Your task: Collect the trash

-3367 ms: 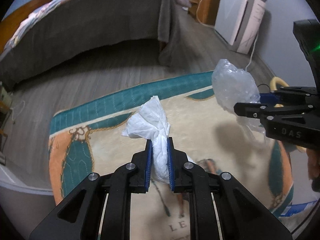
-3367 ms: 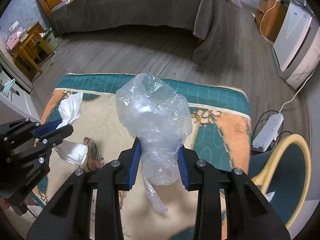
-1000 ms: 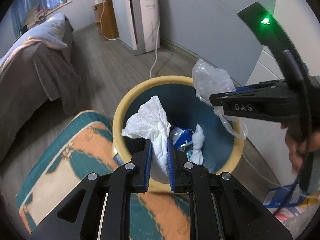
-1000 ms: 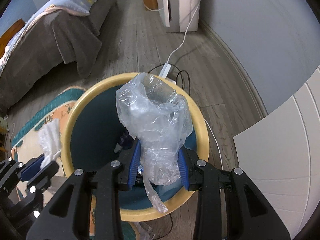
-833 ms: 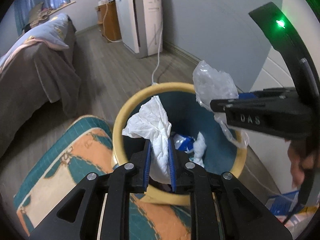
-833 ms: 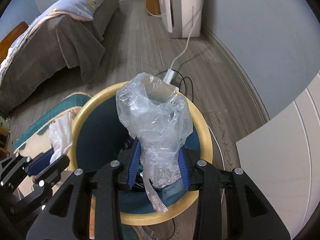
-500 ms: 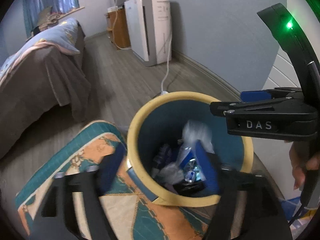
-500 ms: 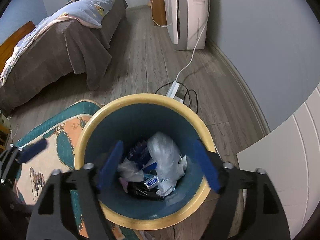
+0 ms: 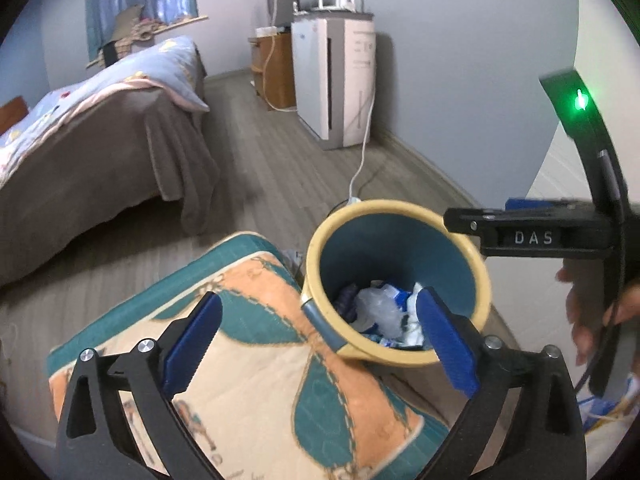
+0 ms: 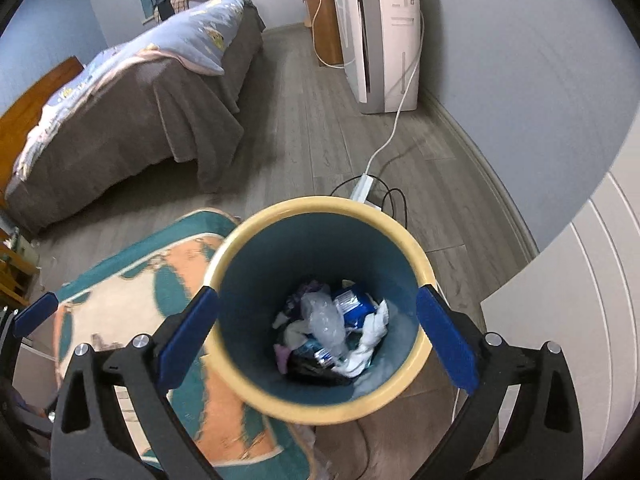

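Observation:
A teal bin with a yellow rim [image 10: 316, 202] stands on the floor beside the rug; it also shows in the left wrist view [image 9: 400, 205]. Inside it lie a clear plastic bag [image 10: 326, 326], a white tissue [image 10: 370, 346] and other wrappers. My right gripper [image 10: 316, 334] is open and empty, right above the bin mouth. My left gripper [image 9: 318, 338] is open and empty, over the rug and the bin's near-left rim. The right gripper also shows in the left wrist view [image 9: 472, 222], over the bin's far right rim.
A patterned teal and orange rug [image 9: 256, 360] lies left of the bin. A bed with a brown cover [image 10: 132, 120] stands behind. A white appliance [image 10: 380, 36] with a cord and a power strip [image 10: 362, 186] stands by the wall. A white panel [image 10: 560, 340] is at the right.
Both grippers opened over the bin. The tissue and the plastic bag dropped into it. Both grippers then rose a little.

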The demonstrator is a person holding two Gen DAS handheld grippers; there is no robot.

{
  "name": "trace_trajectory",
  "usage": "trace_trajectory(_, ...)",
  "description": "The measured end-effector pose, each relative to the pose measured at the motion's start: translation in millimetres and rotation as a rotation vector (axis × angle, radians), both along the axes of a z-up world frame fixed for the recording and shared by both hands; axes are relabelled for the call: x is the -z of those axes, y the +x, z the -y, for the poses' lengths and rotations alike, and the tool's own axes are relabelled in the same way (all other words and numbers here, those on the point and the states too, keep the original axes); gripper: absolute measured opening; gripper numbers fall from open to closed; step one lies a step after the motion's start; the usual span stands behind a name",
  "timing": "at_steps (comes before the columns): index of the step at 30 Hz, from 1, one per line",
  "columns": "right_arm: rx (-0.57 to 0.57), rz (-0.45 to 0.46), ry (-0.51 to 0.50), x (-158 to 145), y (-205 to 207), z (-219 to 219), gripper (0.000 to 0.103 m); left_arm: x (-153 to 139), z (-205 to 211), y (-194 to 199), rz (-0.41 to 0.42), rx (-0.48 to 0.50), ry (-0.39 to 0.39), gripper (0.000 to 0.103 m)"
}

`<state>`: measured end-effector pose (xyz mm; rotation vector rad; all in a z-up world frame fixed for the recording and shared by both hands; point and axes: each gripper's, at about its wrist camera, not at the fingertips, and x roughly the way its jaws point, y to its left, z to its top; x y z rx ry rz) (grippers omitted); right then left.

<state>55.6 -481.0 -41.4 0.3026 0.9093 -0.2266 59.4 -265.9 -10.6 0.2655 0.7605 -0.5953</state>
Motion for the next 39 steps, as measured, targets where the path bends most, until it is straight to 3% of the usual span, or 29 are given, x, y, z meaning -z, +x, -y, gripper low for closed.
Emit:
trace_trajectory(8, 0.088, -0.012, -0.024, -22, -55, -6, 0.097, -41, -40, -34, -0.04, -0.065, -0.1, 0.098)
trace_trajectory(14, 0.057, 0.016, -0.07, -33, -88, -16, 0.097, -52, -53, -60, 0.021, -0.096, -0.108, 0.098)
trace_trajectory(17, 0.039, -0.003, -0.051, -28, -93, -19, 0.097, -52, -55, -63, -0.002, -0.094, -0.148, 0.098)
trace_trajectory(26, 0.14, 0.012, -0.033, -28, -110, -4, 0.097, -23, -32, -68, 0.062, -0.067, 0.03, 0.098)
trace_trajectory(31, 0.166, 0.031, -0.079, -32, -117, -4, 0.097, -17, -30, -70, 0.057, -0.066, 0.055, 0.098)
trace_trajectory(39, 0.15, 0.042, -0.109, -37, -119, -10, 0.097, -21, -40, -71, 0.061, -0.081, 0.034, 0.098)
